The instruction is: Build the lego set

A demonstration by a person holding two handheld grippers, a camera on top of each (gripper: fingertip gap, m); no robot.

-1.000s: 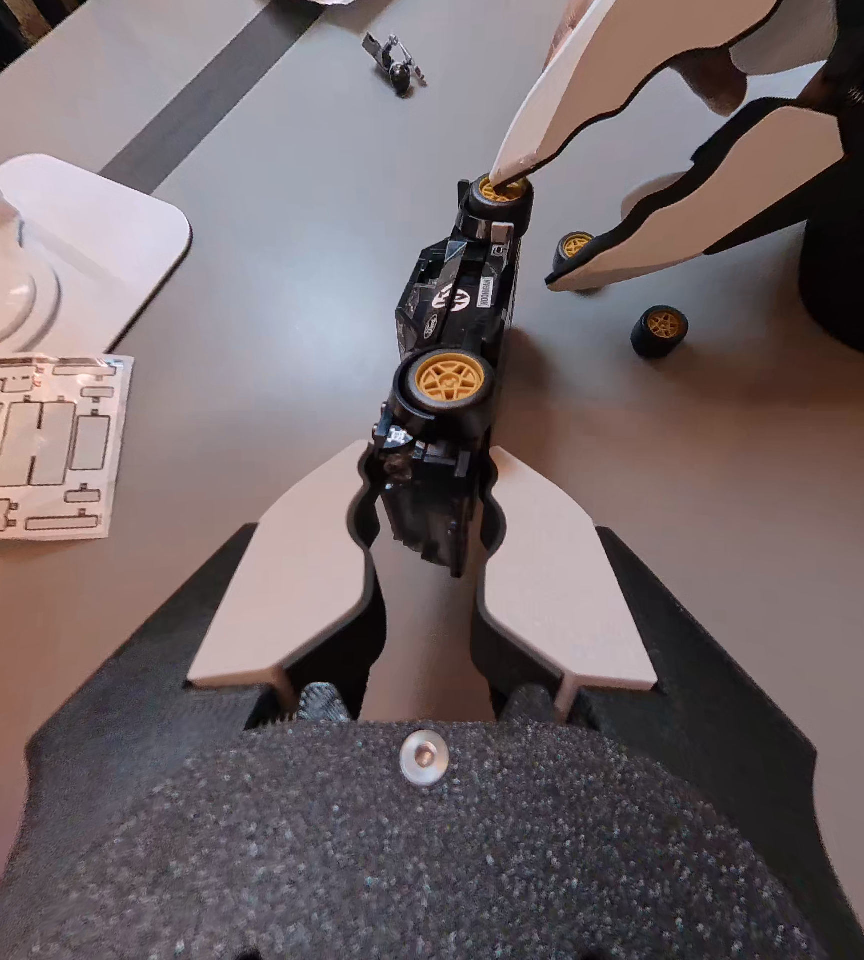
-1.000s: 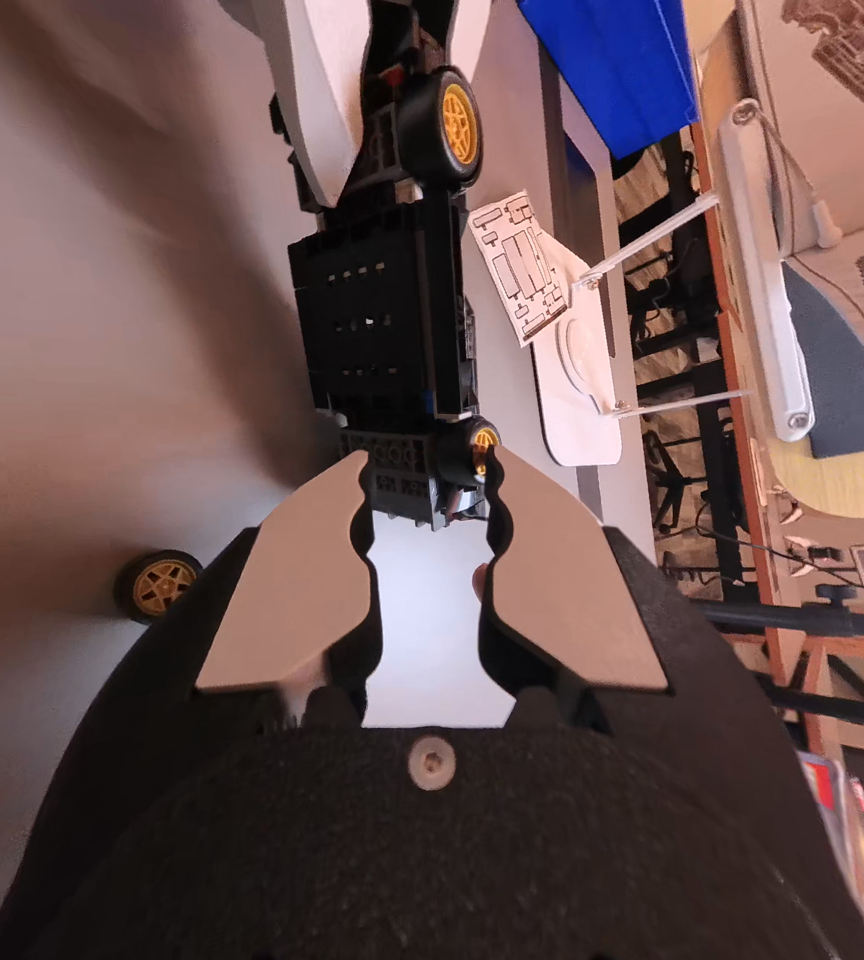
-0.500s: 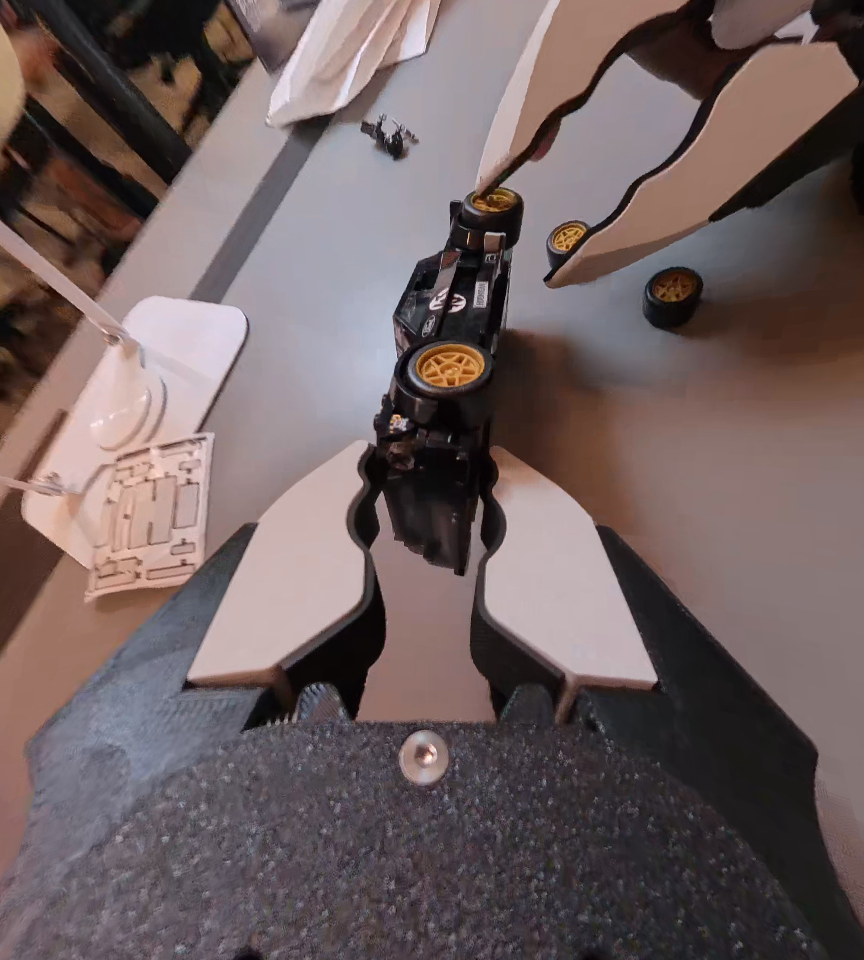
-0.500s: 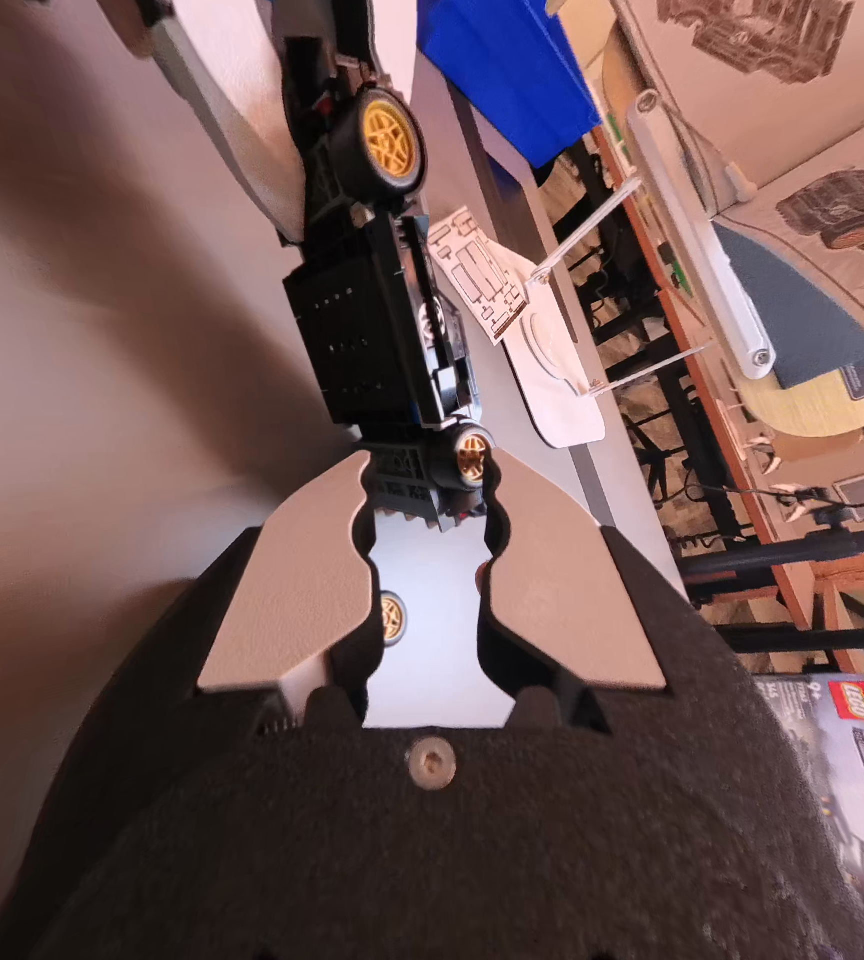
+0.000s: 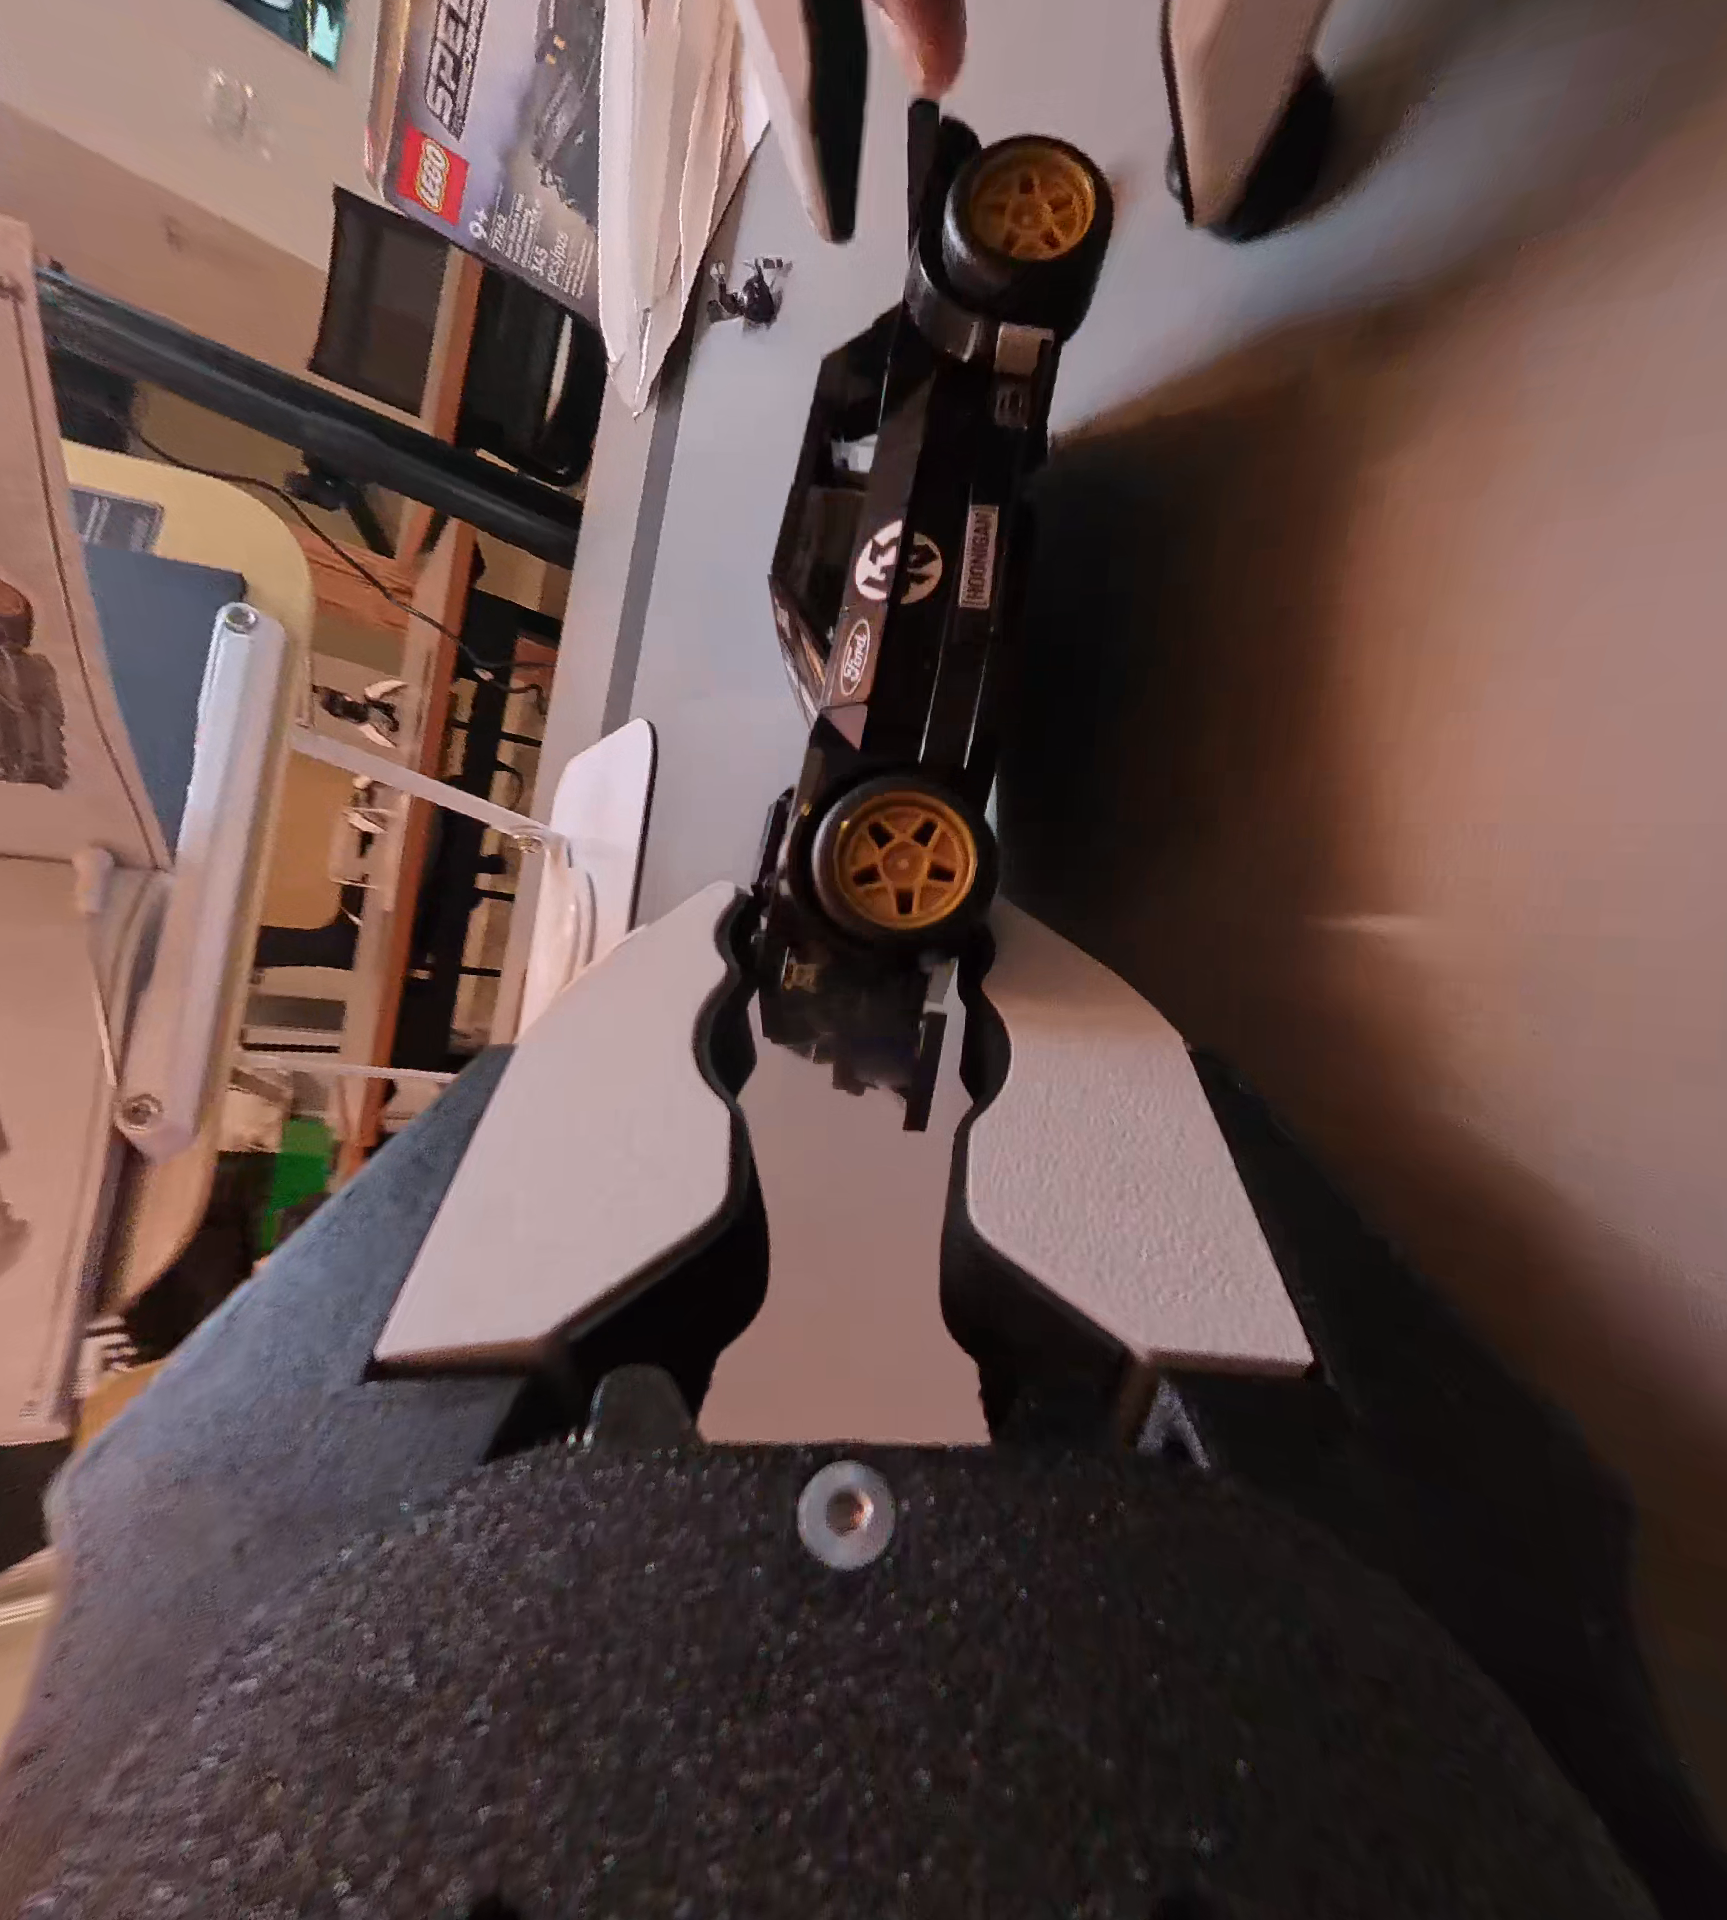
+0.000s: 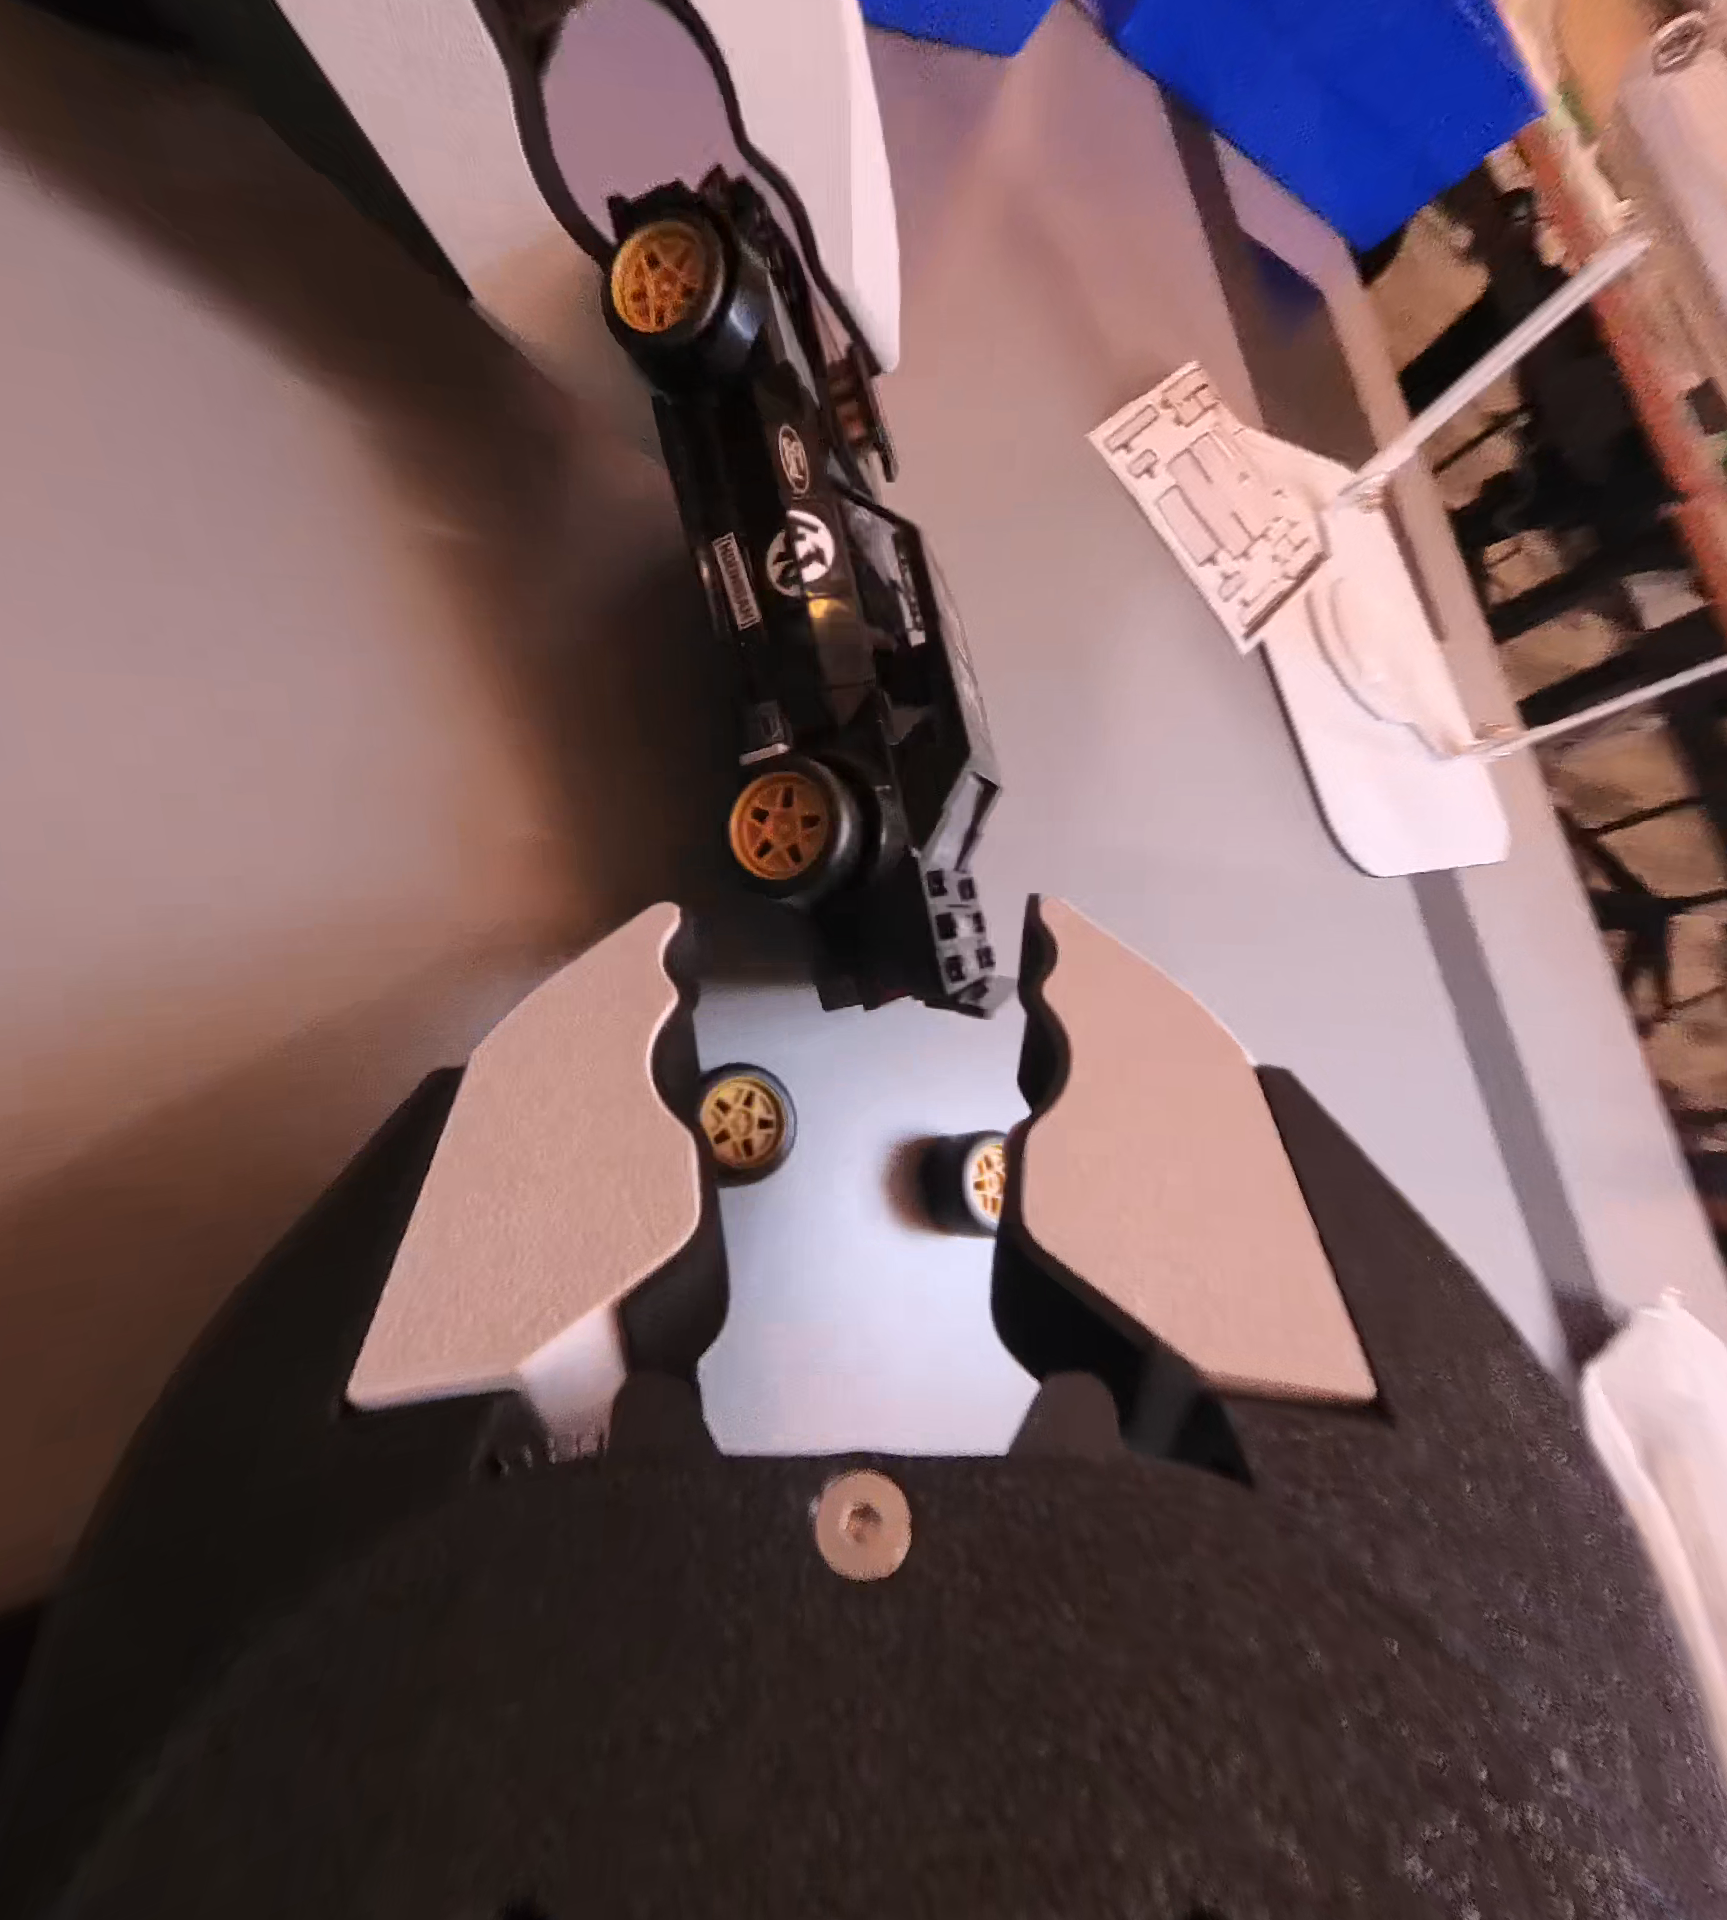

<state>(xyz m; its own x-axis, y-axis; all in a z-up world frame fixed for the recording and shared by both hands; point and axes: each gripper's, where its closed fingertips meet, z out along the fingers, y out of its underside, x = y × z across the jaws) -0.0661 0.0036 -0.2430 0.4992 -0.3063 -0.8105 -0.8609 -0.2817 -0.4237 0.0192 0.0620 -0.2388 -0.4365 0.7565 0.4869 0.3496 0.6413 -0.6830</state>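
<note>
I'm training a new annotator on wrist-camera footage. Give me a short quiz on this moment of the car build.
1. True or false: the right tongs are clamped shut on the black brick-built toy car.
2. How many loose gold-spoked wheels lie on the grey table in the right wrist view? A) one B) two C) four
3. Which tongs grip one end of the car?

Key
1. False: they stand open, wider than the car's end.
2. B
3. The left tongs.
</note>
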